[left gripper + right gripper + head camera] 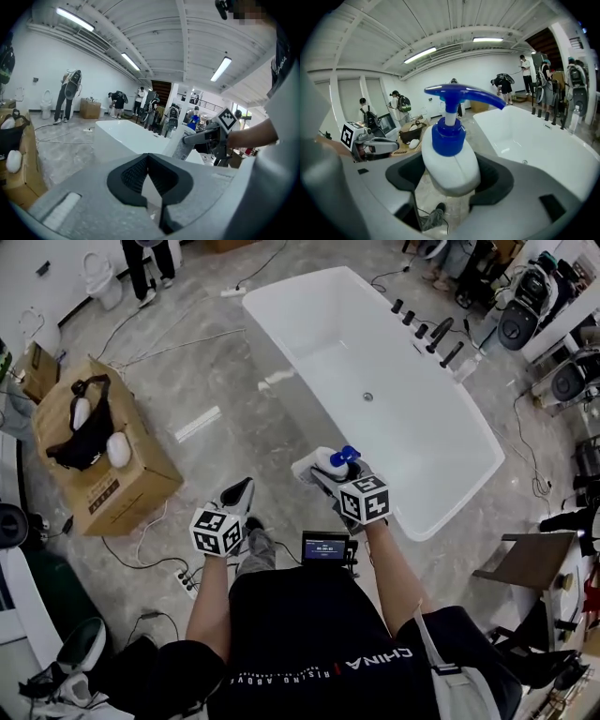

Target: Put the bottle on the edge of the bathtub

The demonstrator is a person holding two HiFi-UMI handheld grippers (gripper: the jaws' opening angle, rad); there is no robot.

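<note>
Bottle [451, 161]: pinched in right gripper [328, 472], long axis upright, spout pointed frame-right at bathtub [525, 133].
Left gripper [149, 174]: pressed together.

The person's black shirt [309, 620] carries "CHINA" in white letters, upside down in the head view

Blue-topped white bottle [451, 166], white bathtub [314, 345], grey marbled floor [216, 362], brown cardboard box [141, 474]

The bathtub [422, 446] is smooth and glossy. The bottle [451, 161] is matt white plastic, its pump [464, 95] glossy blue. The box [131, 474] left of the bathtub is cardboard.
</note>
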